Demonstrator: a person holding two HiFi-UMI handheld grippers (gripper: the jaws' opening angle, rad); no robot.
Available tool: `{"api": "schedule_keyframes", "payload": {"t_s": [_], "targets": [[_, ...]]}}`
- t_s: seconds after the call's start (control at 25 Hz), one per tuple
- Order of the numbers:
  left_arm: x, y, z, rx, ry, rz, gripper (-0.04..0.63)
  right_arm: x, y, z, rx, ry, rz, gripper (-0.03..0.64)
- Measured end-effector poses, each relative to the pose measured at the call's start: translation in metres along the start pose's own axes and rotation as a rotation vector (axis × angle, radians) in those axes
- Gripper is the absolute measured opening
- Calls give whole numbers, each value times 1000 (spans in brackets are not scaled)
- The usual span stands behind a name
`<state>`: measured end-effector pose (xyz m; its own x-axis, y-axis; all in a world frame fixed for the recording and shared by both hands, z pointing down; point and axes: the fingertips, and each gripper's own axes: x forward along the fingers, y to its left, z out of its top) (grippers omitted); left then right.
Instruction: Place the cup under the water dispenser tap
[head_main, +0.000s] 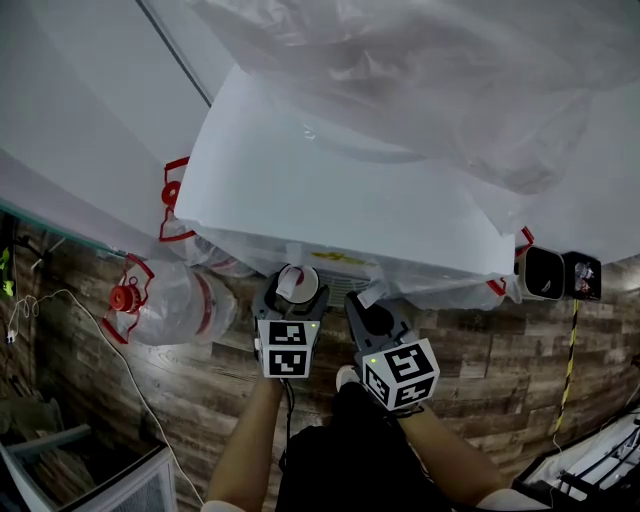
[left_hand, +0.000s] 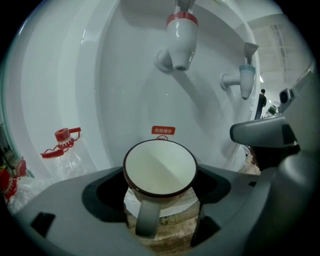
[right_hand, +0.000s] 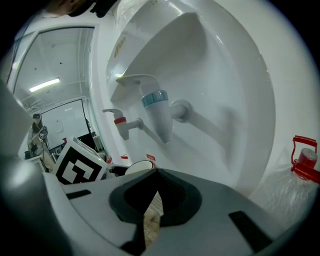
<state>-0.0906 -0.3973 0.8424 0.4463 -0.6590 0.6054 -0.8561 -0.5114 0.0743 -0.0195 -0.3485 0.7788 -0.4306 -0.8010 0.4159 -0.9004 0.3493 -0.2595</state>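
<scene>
So the cup was pretty much there: white, dark red rim, empty, handle pointing back at us, and clamped across its body by the left tool. In the left gripper view it sat below the red-collared tap of the water dispenser. The spout was above and a touch to the right of the rim, with a clear gap between them. We'd call the carrying done and the lining-up nearly done. What was left, by our guess: nudge it square under the spout, set it down, let go. We couldn't see any tray or ledge under it, only wooden floor past the jaws. The right tool was pressed together on nothing, parked near the blue-collared tap.
</scene>
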Motion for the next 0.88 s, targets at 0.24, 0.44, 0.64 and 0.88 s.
{"api": "schedule_keyframes", "payload": {"t_s": [0.24, 0.44, 0.64, 0.88], "targets": [[3, 0, 4, 10, -31, 19, 431, -7, 1, 0, 6, 14, -2, 20], [2, 2, 4, 7, -14, 16, 445, -13, 2, 8, 5, 21, -7, 20], [-4, 1, 9, -2, -2, 10, 451, -23, 3, 16, 9, 18, -16, 20], [-19, -7, 23, -6, 3, 3, 451, -38, 7, 33, 5, 15, -22, 20]]}}
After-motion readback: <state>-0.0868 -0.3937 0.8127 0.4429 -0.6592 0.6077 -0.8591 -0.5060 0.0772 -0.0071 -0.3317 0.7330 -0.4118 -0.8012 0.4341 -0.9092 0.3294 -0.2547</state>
